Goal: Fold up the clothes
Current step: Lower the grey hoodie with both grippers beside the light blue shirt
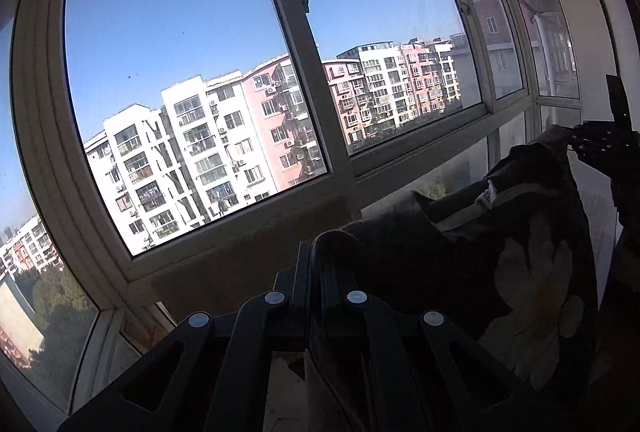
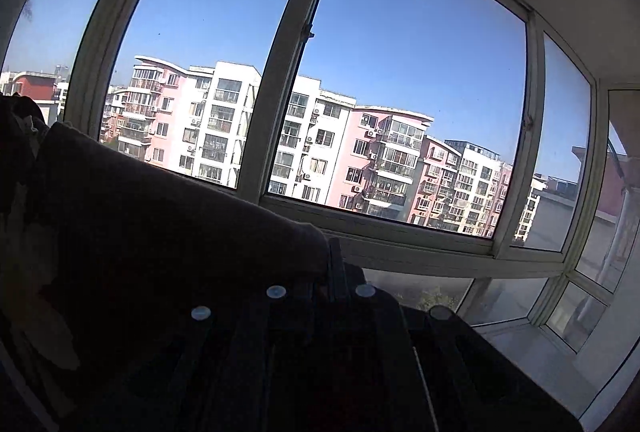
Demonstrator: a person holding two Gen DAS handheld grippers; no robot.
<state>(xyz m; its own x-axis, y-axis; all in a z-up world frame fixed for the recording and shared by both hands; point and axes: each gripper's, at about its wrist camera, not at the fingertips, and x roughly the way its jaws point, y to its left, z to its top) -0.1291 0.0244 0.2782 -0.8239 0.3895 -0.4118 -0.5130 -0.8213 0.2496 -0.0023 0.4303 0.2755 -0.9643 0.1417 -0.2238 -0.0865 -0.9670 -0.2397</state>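
Windows (image 1: 180, 79) with pale frames fill both views, blue sky above and pink-and-white apartment blocks (image 2: 360, 167) beyond the glass.

Next in size, the garment (image 1: 460, 264) is a dark, soft cloth with pale cream patches. It hangs lifted between the two tongs: lower right in the left wrist view, lower left in the right wrist view, where it runs as a dim, smooth fold.

Both grippers are raised and point slightly below level toward the glass. The left gripper (image 1: 316, 264), black plastic with round silver rivets, has its jaws pinched narrow on a garment edge at bottom centre. The right gripper (image 2: 334, 264) is likewise clamped narrow on cloth; in the left wrist view it shows at the right edge, gripping the garment's upper corner.
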